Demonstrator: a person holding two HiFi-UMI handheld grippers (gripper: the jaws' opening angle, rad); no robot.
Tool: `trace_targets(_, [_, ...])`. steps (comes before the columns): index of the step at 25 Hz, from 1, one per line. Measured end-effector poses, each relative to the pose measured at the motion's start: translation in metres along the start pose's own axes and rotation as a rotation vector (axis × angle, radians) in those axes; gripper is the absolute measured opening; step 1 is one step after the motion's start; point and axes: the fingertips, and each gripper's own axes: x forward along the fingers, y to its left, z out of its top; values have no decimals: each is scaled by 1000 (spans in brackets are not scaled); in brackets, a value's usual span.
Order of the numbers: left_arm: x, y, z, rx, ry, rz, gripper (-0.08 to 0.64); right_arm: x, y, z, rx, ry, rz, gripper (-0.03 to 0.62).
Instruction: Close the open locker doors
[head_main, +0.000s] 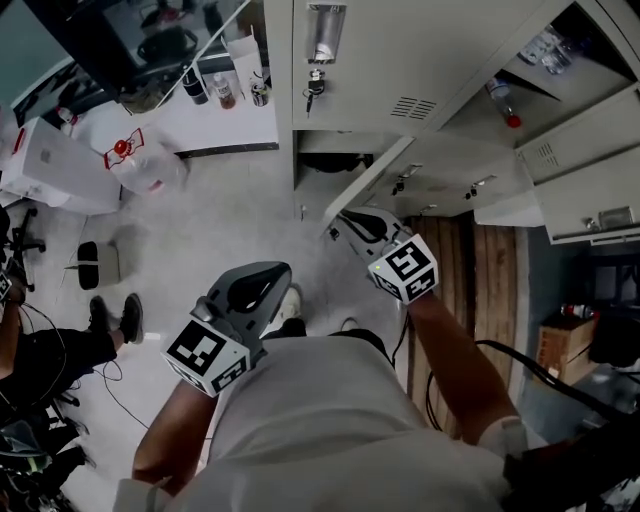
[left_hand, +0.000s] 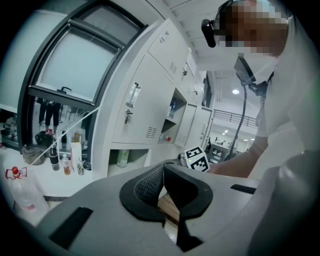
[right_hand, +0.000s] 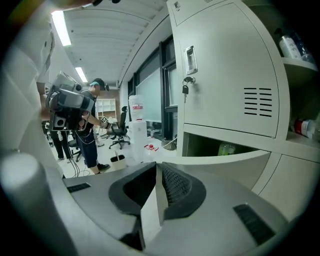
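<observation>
Grey lockers (head_main: 400, 60) stand ahead of me. A low locker door (head_main: 372, 180) hangs swung out toward me. My right gripper (head_main: 338, 222) is at its free edge; in the right gripper view the door's pale edge (right_hand: 149, 215) runs between the ribbed pads, which are shut on it. Behind it is the open low compartment with a green bottle (right_hand: 226, 148), and above that a closed door with a key (right_hand: 185, 90). My left gripper (head_main: 272, 272) hangs over the floor left of the door, shut, with nothing held. More doors (head_main: 575, 150) stand open at the right.
A white counter with bottles (head_main: 215, 95) sits left of the lockers, with a plastic bag (head_main: 140, 160) and a box (head_main: 50, 165) beside it. Another person's feet (head_main: 115, 318) are at the left. A red-capped bottle (head_main: 505, 105) lies on an open shelf. Wooden flooring (head_main: 470, 260) runs at the right.
</observation>
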Motion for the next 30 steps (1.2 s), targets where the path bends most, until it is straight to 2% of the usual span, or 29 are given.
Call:
trace_targets(14, [-21, 32, 11, 22, -15, -16, 12, 46, -20, 19, 27, -10, -62, 41])
trace_targets(24, [-32, 59, 13, 6, -13, 3, 12, 81, -47, 33, 74, -32, -118, 41])
trace_targets(30, [-35, 75, 16, 2, -21, 9, 12, 94, -64, 41, 70, -29, -148, 41])
